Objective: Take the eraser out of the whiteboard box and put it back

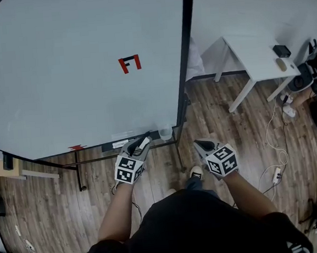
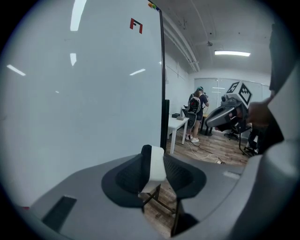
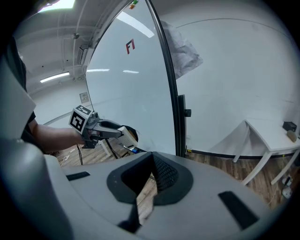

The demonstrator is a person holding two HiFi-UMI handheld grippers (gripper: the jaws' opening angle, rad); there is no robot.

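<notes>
Left gripper (image 2: 153,160): jaws partly apart and clamped on the eraser (image 2: 157,168), a white block with a dark felt face that stands upright between the pads, its top end rising just above the jaw tips. In the head view this gripper points at the lower edge of the whiteboard (image 1: 77,75), and the held eraser lies over the dark bottom rail, left of a small translucent container (image 1: 165,133) fixed by the board's right post; whether the eraser touches the rail cannot be told. Right gripper (image 3: 151,161): jaw tips meet at the front, with nothing between them. It is held out to the right of the left gripper, well apart from it, over the wooden floor (image 1: 237,138) and aimed past the board's black right post (image 1: 184,55). Each gripper carries a cube with square markers, and a bare forearm leads back from each to the person's dark-clad body at the bottom of the head view. A red and black mark (image 1: 130,63) sits high on the board. Right of the post stands a white table (image 1: 257,54) with small items on it, and cables trail over the floor beside it. The left gripper view shows another person (image 2: 197,112) standing at the far end of the room.
</notes>
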